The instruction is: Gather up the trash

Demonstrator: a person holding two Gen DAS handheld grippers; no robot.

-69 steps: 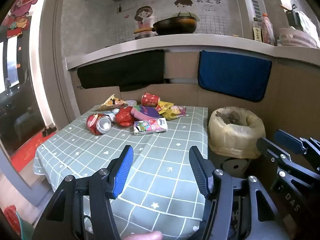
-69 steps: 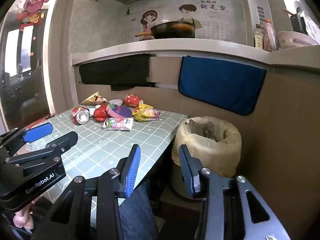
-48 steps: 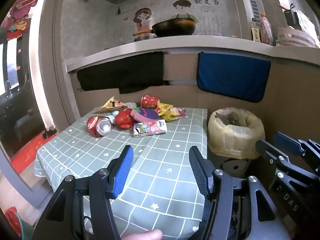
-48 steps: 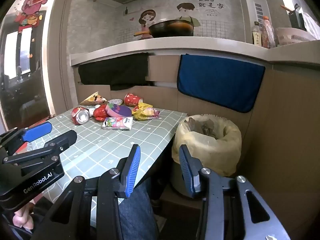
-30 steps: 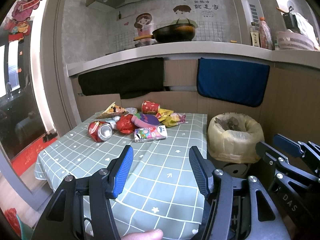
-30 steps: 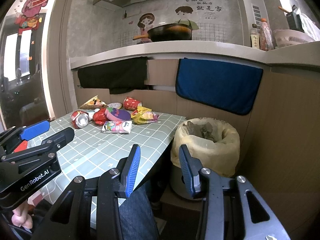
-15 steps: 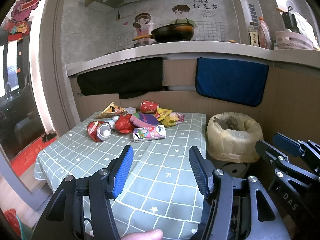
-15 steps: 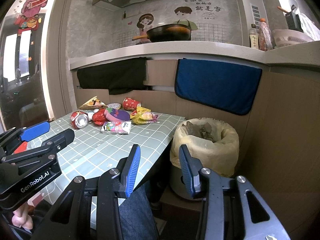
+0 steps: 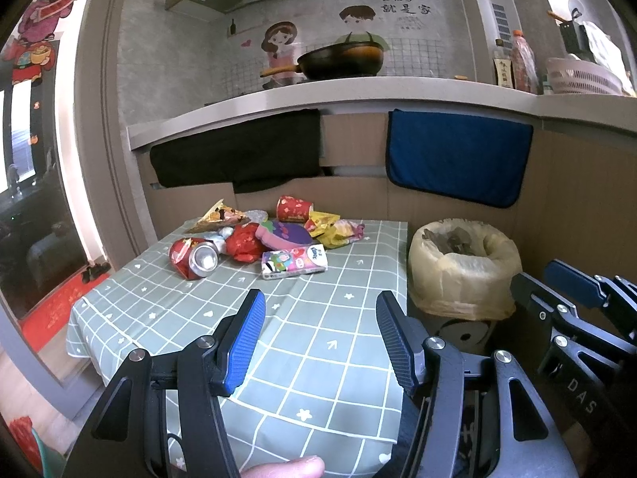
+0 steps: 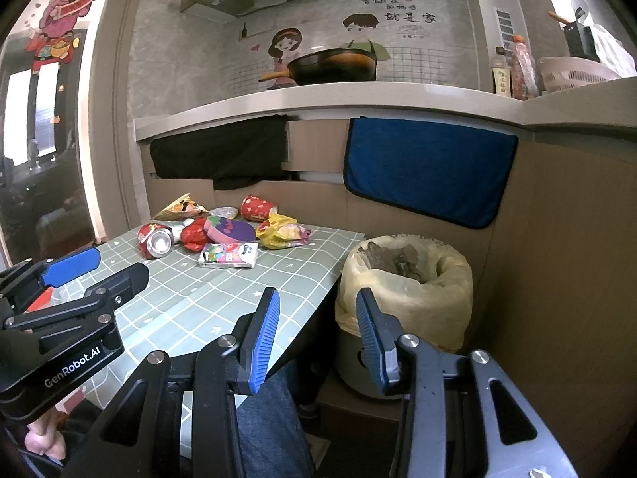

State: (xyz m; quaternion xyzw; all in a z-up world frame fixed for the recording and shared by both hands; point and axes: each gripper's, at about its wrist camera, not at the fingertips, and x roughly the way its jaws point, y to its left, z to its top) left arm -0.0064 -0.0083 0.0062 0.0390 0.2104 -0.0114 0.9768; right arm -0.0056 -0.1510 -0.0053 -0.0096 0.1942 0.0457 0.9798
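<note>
Trash lies piled at the far side of the green checked table (image 9: 223,318): a crushed red can (image 9: 194,258), a tissue pack (image 9: 294,263), a purple wrapper (image 9: 283,235), a red paper cup (image 9: 294,207) and yellow wrappers (image 9: 334,230). The same can (image 10: 155,240) and tissue pack (image 10: 229,255) show in the right wrist view. A bin lined with a yellowish bag (image 9: 464,271) stands right of the table, also seen as the bin (image 10: 406,283). My left gripper (image 9: 320,310) hangs open over the near table. My right gripper (image 10: 317,306) is open and empty near the table's corner.
A counter with a wok (image 9: 342,61) runs above the table. A black cloth (image 9: 239,155) and a blue towel (image 9: 458,159) hang on the cardboard wall behind. A person's leg in jeans (image 10: 274,430) sits below the right gripper. A red mat (image 9: 47,314) lies on the floor at left.
Both views have shifted only slightly; the trash pile and bin sit a touch lower in the frames. Both grippers keep the same opening and nothing was picked up.
</note>
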